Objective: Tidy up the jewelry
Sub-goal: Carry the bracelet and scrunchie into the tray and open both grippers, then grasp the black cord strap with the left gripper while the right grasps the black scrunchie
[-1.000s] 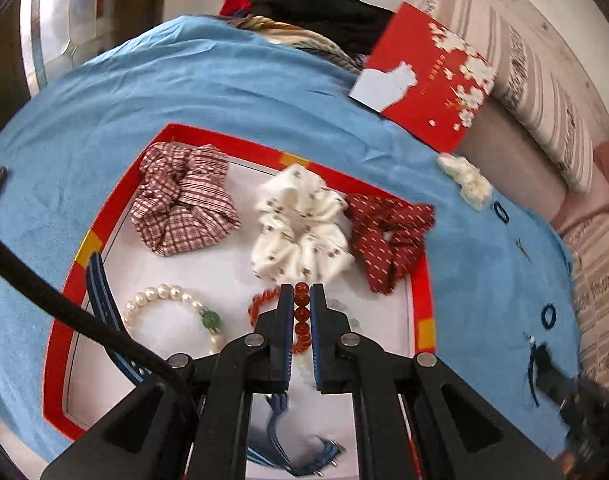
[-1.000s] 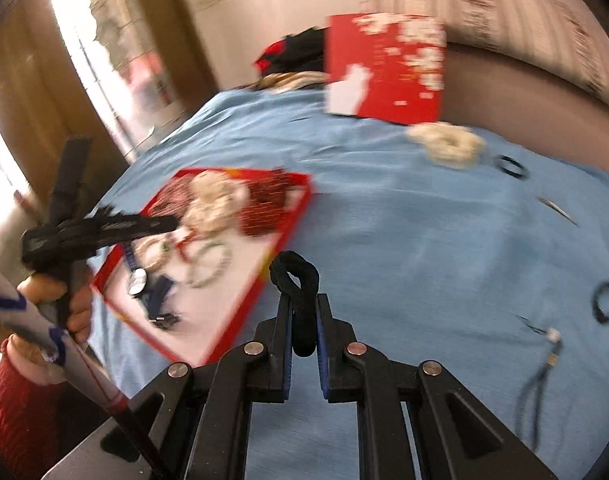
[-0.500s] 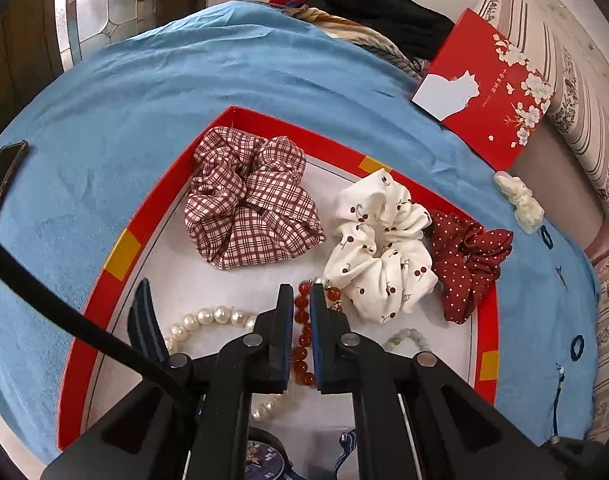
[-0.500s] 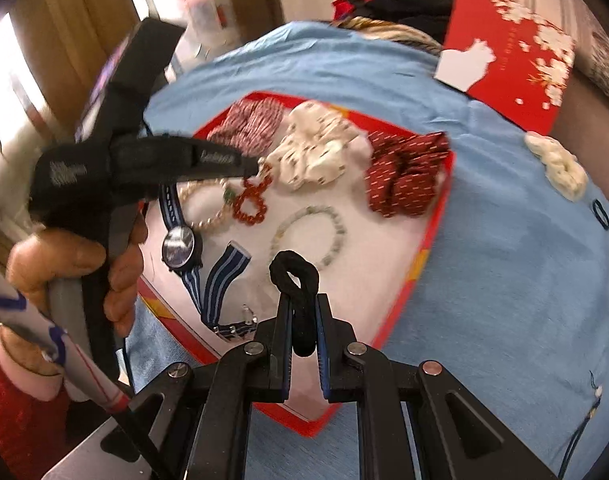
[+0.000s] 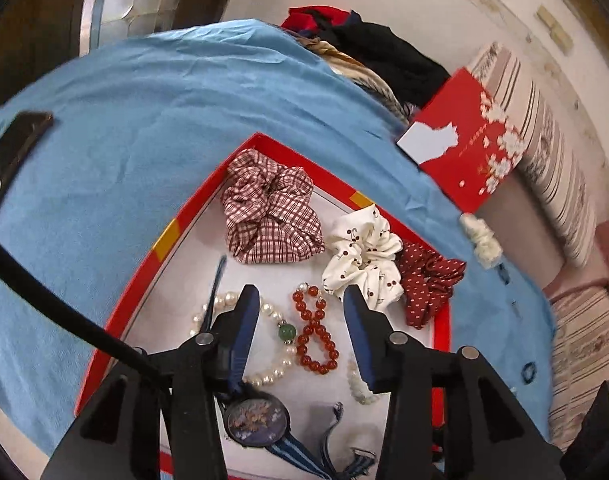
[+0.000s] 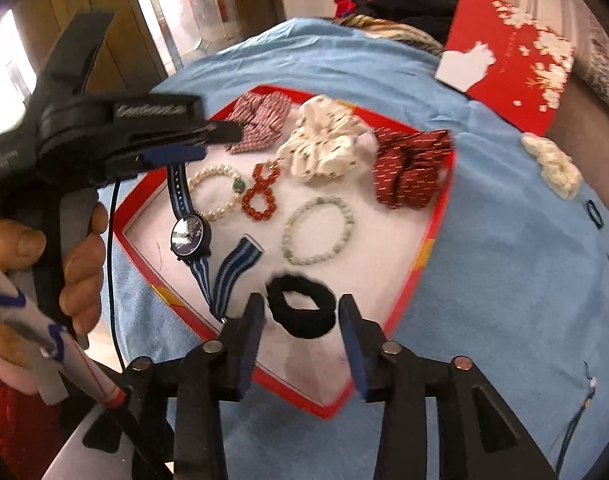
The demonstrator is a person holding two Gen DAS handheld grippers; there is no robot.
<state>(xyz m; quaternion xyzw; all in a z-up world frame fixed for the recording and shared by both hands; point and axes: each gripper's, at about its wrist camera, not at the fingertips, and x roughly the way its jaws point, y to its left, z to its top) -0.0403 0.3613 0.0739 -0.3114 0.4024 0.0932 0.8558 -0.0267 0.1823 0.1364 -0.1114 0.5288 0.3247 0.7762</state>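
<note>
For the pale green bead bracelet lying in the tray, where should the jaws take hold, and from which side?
Take the pale green bead bracelet from above, jaws straddling one arc of beads. It lies flat as an open ring on the tray; its side toward the red dotted scrunchie has bare tray around it, unlike the side toward the striped watch strap.

A: What room is this?

B: A lived-in one. A blue cloth (image 5: 152,128) covers the surface. Behind it stands a pale, scuffed wall (image 5: 384,4).

A: Any furniture?

B: A sofa with striped cushions (image 5: 552,152) runs along the right. A pile of dark clothes (image 5: 376,52) lies at the far edge.

A: And light?

B: Daylight comes through a patterned glass door (image 6: 200,12) set in brown wood (image 6: 56,4).
</note>
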